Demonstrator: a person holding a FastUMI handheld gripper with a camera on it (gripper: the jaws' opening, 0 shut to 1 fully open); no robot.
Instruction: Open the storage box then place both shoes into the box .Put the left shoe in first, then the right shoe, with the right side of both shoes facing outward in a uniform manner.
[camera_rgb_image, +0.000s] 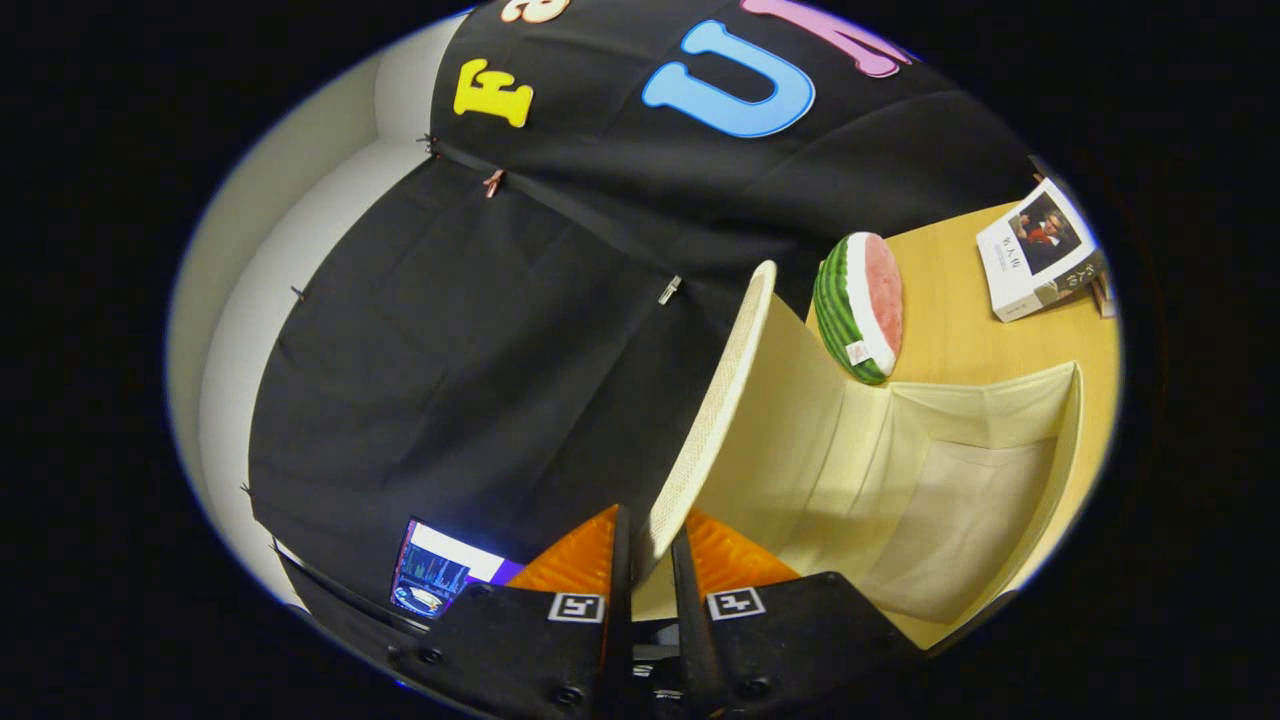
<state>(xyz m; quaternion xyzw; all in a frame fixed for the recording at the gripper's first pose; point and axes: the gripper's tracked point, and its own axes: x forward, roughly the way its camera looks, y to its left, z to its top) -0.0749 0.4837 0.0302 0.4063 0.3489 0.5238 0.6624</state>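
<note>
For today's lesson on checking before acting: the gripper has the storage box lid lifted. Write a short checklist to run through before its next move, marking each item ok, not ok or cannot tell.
1. Grip on the lid: the gripper has both fingers pressed on the edge of the cream woven fabric lid. Ok.
2. Lid raised clear of the opening: it stands up from the cream fabric storage box. Ok.
3. Box interior free for shoes: the visible inside holds nothing. Ok.
4. Shoes located: cannot tell.
5. Neighbours clear of the box: the watermelon-slice plush cushion leans right behind the box. Cannot tell if touching.
6. White paperback book lies apart on the light wooden table. Ok.
</note>
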